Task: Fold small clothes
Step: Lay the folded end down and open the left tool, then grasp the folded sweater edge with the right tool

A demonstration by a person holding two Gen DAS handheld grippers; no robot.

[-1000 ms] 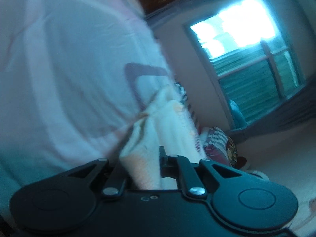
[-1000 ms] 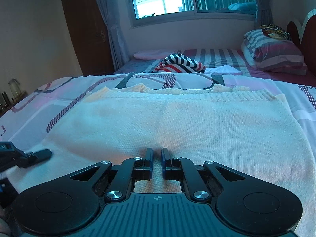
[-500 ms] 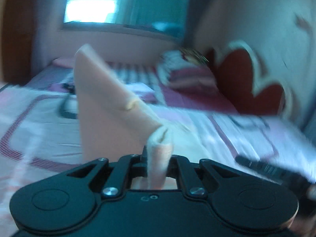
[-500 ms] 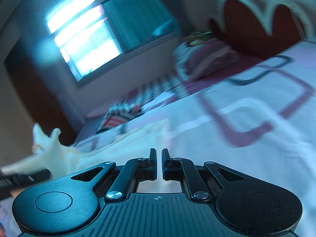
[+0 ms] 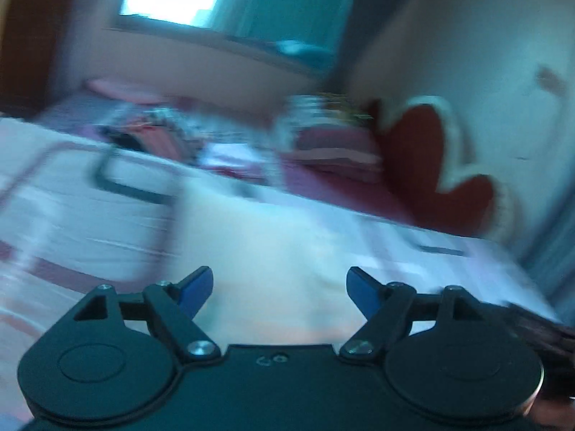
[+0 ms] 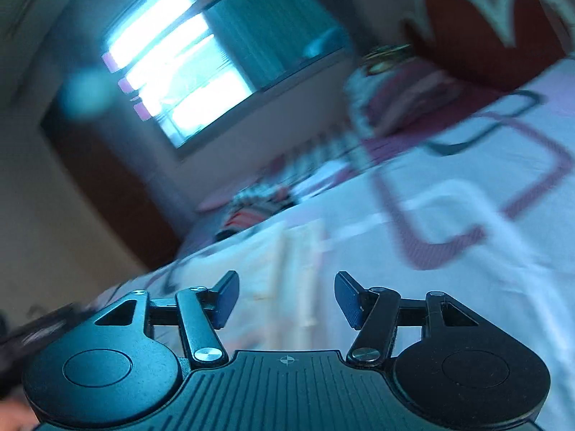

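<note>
On the patterned bedspread (image 5: 72,215) a cream knit sweater (image 5: 273,251) is laid flat, seen blurred ahead of the left gripper (image 5: 276,287), whose fingers are spread wide with nothing held. The right gripper (image 6: 285,296) is likewise spread apart above the sweater's edge (image 6: 298,262).

This is a bedroom in a home. A bed (image 5: 90,215) covered with a pale sheet printed in maroon and dark lines fills both views, with striped pillows (image 5: 334,147) stacked against a red, white-edged headboard (image 5: 431,165). Behind it a bright window (image 6: 179,79) with teal curtains (image 6: 273,28) sits in a plain wall, beside a dark wooden wardrobe (image 6: 107,179).
</note>
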